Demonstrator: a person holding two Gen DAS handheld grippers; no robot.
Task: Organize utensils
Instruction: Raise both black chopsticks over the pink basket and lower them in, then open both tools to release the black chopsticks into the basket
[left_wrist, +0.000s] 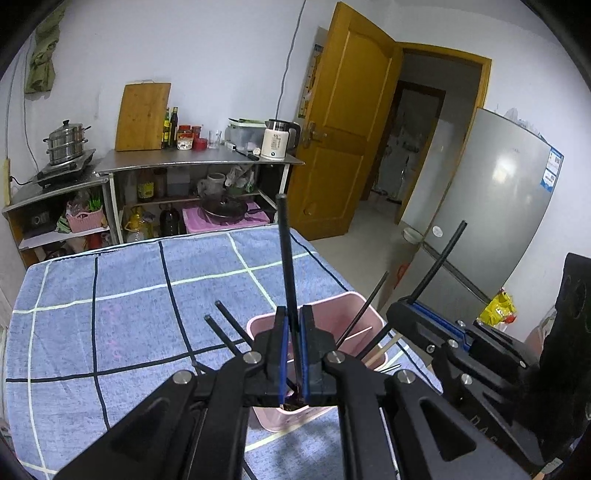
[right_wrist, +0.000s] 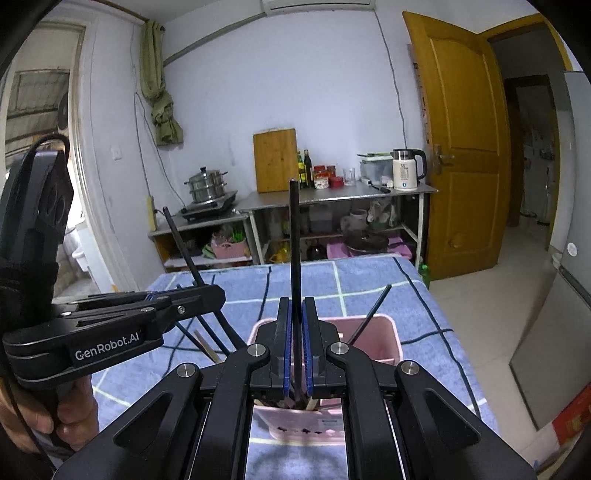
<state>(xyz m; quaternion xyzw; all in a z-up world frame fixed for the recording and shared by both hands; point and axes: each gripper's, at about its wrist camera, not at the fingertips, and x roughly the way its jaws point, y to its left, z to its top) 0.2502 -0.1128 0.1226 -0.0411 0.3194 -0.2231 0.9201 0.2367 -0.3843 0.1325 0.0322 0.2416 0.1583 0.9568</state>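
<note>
The left wrist view shows the left claw (left_wrist: 293, 343) closed on one black chopstick (left_wrist: 286, 254). The stick passes between the blue pads and rises almost upright above them. Its lower end goes down toward the pink holder (left_wrist: 364, 314), which stands on the bench (left_wrist: 129, 295) under a blue cloth with dark and pale lines. The holder has a thin wall inside that splits it in two compartments. One more black chopstick (left_wrist: 364, 308) leans in it, with its top pointing to the right. Two other black sticks (left_wrist: 229, 325) show to the left of the claw, and I cannot tell whether they rest in the holder or beside it. A pale wooden chopstick (left_wrist: 382, 350) shows at the right edge of the holder. On the right side of this view the right claw (left_wrist: 410, 304) also holds a black stick that points up to the right.

In the right wrist view the right claw (right_wrist: 296, 347) is closed on its own black chopstick (right_wrist: 294, 243), which stands nearly upright over the same holder (right_wrist: 388, 332). The left claw (right_wrist: 218, 293) comes in from the left, held by a hand (right_wrist: 70, 417), and a black stick sticks up from it. Behind the bench there is a metal shelf with a cutting board (right_wrist: 275, 160), a kettle (right_wrist: 404, 170) and a steel pot (right_wrist: 207, 184).
</note>
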